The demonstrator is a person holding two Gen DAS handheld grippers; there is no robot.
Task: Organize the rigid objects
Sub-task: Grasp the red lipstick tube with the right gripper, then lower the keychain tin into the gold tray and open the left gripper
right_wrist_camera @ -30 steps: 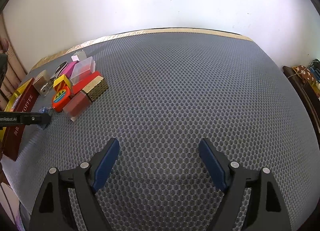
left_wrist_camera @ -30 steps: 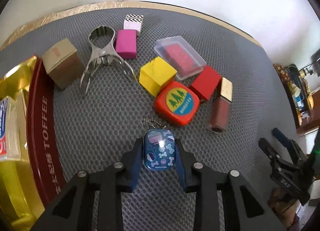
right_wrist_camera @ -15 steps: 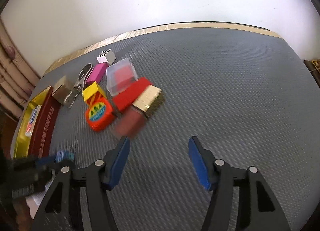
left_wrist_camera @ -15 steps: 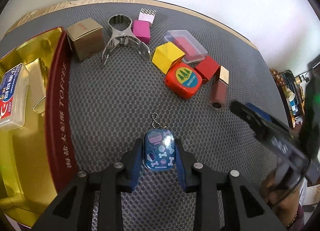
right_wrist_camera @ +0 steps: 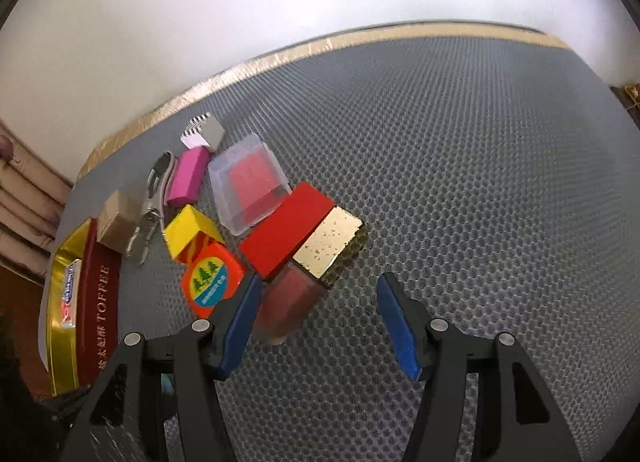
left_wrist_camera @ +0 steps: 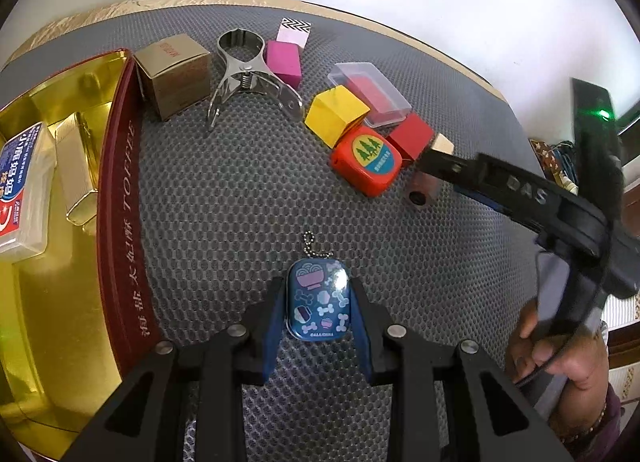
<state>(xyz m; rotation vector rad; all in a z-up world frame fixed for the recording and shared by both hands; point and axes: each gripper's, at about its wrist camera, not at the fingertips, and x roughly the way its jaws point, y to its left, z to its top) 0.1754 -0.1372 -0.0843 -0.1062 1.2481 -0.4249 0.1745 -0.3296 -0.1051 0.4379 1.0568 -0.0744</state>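
Note:
My left gripper (left_wrist_camera: 318, 290) is shut on a small blue keychain tag (left_wrist_camera: 319, 304) with cartoon prints, held above the grey mesh mat; its bead chain (left_wrist_camera: 312, 242) hangs ahead. My right gripper (right_wrist_camera: 320, 282) stands open over a pink lip gloss tube (right_wrist_camera: 288, 302) with a gold cap (right_wrist_camera: 328, 246). The tube lies by the left finger, and the right finger is clear of it. In the left wrist view the right gripper (left_wrist_camera: 444, 178) reaches in from the right over that tube (left_wrist_camera: 420, 190).
A gold tin (left_wrist_camera: 120, 202) with a dark red TOFFEE wall sits at the left, holding a white box (left_wrist_camera: 20, 186) and a gold bar (left_wrist_camera: 78, 174). Beyond lie a cardboard box (left_wrist_camera: 174, 74), metal clip (left_wrist_camera: 244, 74), pink block (left_wrist_camera: 284, 62), yellow block (left_wrist_camera: 336, 114), clear case (left_wrist_camera: 370, 92), red block (right_wrist_camera: 284, 234), orange tape measure (left_wrist_camera: 366, 160).
My left gripper has carried the tag toward the tin, which now fills more of the left. The right gripper has narrowed its jaws and moved left up to the lip gloss tube.

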